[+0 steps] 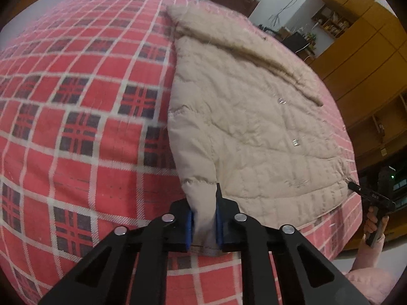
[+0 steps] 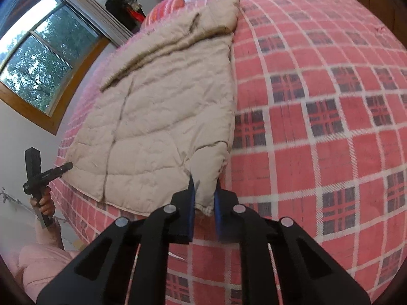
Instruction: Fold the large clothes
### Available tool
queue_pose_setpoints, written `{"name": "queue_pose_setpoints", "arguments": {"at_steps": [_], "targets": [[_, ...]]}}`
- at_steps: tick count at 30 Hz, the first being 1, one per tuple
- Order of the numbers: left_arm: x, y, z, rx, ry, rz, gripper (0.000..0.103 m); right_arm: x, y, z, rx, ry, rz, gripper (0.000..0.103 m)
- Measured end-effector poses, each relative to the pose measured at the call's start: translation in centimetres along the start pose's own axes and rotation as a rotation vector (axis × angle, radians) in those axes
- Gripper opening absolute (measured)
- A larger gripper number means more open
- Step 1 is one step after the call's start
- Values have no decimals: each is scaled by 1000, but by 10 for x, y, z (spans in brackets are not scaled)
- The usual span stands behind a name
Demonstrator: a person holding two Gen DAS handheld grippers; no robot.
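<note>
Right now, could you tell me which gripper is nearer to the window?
Left. The left gripper holds the jacket corner on the window side; the right gripper grips the corner farther from it.

Both tools share one build: the left gripper (image 1: 203,225) and the right gripper (image 2: 203,218) are matte black, each with two flat angular arms pierced by triangular cut-outs and four round silver rivets in a shallow arc. Blue pads (image 1: 189,230) line the inner faces of the fingers. At 4 o'clock in the left wrist view a slim black handle shows, white lettering along its bar. The person wears a pale pink padded sleeve (image 2: 38,259)
</note>
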State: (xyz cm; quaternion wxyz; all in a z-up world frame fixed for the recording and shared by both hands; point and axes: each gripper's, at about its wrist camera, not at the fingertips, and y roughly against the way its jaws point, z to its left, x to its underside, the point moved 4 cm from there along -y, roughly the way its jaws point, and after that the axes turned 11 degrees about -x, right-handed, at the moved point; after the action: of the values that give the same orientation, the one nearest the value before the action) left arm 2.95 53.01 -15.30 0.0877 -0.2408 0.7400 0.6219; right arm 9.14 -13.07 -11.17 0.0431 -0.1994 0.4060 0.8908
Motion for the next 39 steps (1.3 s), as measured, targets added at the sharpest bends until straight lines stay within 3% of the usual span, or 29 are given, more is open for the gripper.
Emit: {"name": "queue_pose_setpoints", "arguments": {"at_steps": [11, 20, 28, 39], "targets": [[-61, 51, -26, 55, -44, -154, 12, -59, 36, 33, -3, 96, -114, 9], [-147, 56, -28, 57, 4, -261, 12, -150, 35, 32, 10, 91, -141, 9], [-212, 20, -22, 26, 65, -243, 12, -215, 19, 24, 6, 58, -144, 9], [-278, -65, -7, -17, 161, -120, 12, -293, -39, -9, 26, -55, -87, 9]]}}
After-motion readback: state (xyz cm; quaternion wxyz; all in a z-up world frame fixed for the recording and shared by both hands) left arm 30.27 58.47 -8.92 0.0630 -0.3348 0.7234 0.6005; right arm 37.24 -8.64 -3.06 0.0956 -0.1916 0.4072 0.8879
